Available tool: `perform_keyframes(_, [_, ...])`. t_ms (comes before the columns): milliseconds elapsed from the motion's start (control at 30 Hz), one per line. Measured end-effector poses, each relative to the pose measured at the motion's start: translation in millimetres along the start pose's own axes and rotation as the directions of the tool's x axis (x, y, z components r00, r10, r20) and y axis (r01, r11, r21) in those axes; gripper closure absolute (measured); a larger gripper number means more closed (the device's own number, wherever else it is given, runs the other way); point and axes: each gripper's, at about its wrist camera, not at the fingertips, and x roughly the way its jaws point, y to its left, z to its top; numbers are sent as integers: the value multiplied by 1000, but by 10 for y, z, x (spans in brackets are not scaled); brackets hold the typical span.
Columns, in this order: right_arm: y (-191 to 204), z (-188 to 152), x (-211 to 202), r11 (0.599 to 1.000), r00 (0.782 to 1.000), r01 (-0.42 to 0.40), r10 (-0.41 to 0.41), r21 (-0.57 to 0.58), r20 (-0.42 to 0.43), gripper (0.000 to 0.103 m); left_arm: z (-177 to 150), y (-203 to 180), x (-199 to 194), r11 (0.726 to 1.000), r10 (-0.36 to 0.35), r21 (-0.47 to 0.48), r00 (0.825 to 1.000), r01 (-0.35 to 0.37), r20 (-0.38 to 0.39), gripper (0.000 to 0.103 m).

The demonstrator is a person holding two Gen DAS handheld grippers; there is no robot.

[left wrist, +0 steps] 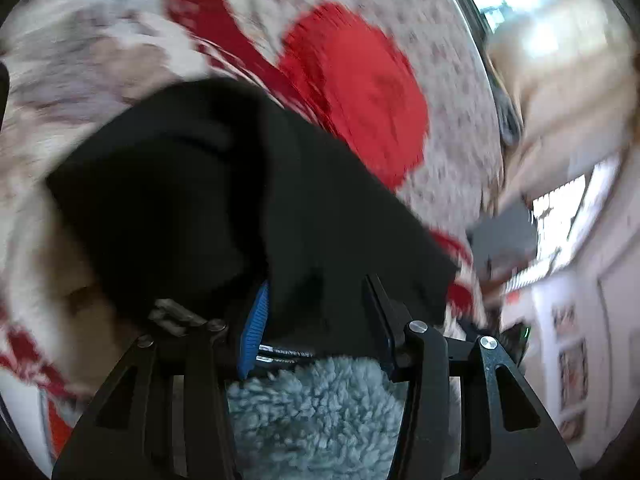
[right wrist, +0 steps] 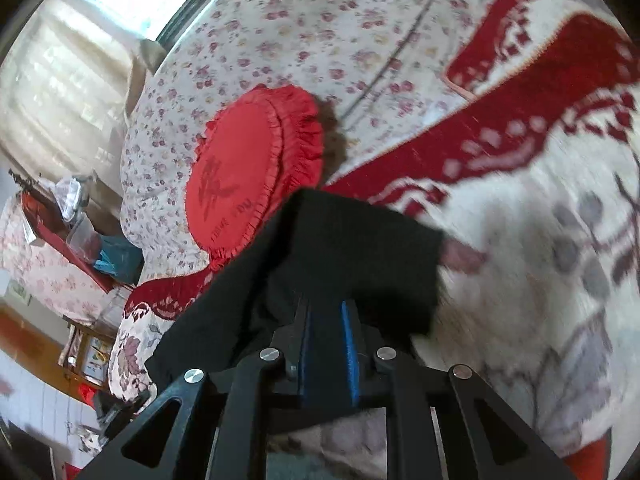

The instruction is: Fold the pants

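Now | left fingers [left wrist: 316,300] apart over pants [left wrist: 180,184] | right fingers [right wrist: 326,320] pinching pants [right wrist: 360,248]

The pants [right wrist: 352,256] are lying on a blanket [right wrist: 540,264] that is covering the bed. A round cushion [right wrist: 248,184] is sitting behind them on the bedspread [right wrist: 304,32], its edge just beside the pants. In the right wrist view, cluttered furniture [right wrist: 64,232] is standing left of the bed, below a window [right wrist: 60,92]

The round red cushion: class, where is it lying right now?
In the right wrist view the round red cushion lies left of centre on the floral bedspread, just beyond the black pants and beside the red-and-white blanket.
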Motion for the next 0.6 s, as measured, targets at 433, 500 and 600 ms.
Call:
perform_keyframes(433, [-258, 139, -84, 998, 996, 55, -54, -24, 64, 69, -10, -1, -108, 999, -6, -50, 998, 10, 67, 101])
perform_keyframes(500, [-306, 199, -39, 994, 993, 80, -74, -69, 88, 58, 99, -80, -291, 996, -66, -55, 988, 75, 143, 101])
perform_keyframes(600, [-495, 334, 146, 999, 997, 32, -29, -34, 64, 55, 334, -193, -463, 989, -129, -42, 970, 140, 205, 101])
